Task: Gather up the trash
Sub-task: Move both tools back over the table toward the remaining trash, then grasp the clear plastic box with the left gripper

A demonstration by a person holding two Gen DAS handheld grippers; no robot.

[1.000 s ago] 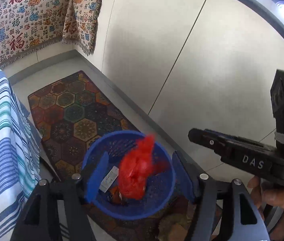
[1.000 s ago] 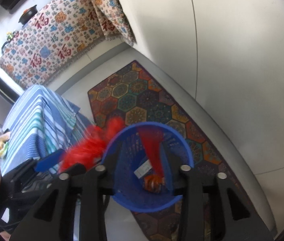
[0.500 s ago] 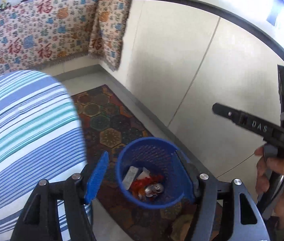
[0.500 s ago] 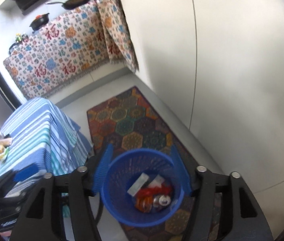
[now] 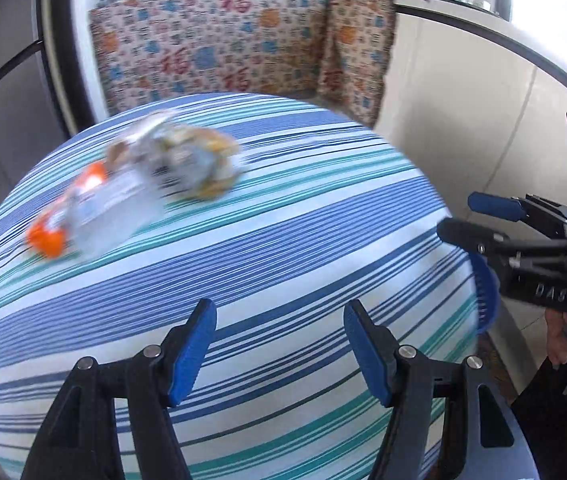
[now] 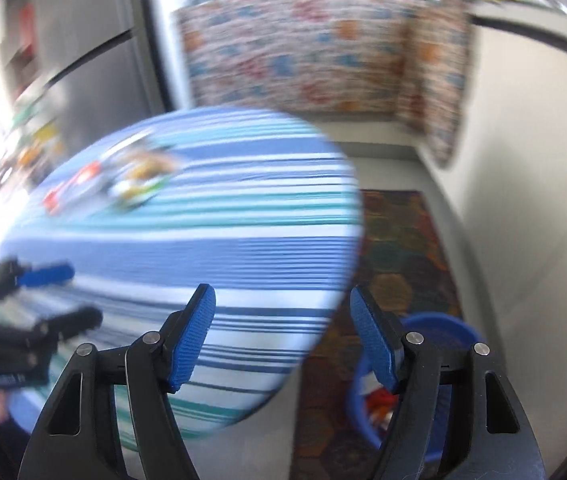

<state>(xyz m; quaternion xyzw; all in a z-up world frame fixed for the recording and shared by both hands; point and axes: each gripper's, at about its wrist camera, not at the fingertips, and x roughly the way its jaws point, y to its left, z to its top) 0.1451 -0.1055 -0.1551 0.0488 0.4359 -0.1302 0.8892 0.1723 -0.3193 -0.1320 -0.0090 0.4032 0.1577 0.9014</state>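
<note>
Blurred trash lies at the far left of the blue-and-teal striped tablecloth (image 5: 283,240): a crumpled printed wrapper (image 5: 191,160) and a clear packet with orange ends (image 5: 95,212). My left gripper (image 5: 279,320) hovers open over the cloth's near part, well short of the trash, nothing between its blue pads. The right gripper (image 6: 281,300) hangs at the table's right edge, its jaws opening and empty. Below it on the floor, the blue basket (image 6: 443,328) holds red and other trash. Each gripper shows in the other's view, the right gripper (image 5: 463,218) and the left gripper (image 6: 79,294).
A hexagon-patterned rug (image 6: 403,248) lies under the basket, between the table and white cabinet fronts (image 5: 463,120). A patterned cloth (image 5: 223,48) drapes the far counter, with pots on top. A grey fridge (image 6: 83,60) stands at the far left. A person's hand (image 5: 559,340) holds the right gripper.
A red bag dropped into the blue basket. Both grippers then swung left and up from over the basket to over the striped table, and the right gripper's jaws spread wider.
</note>
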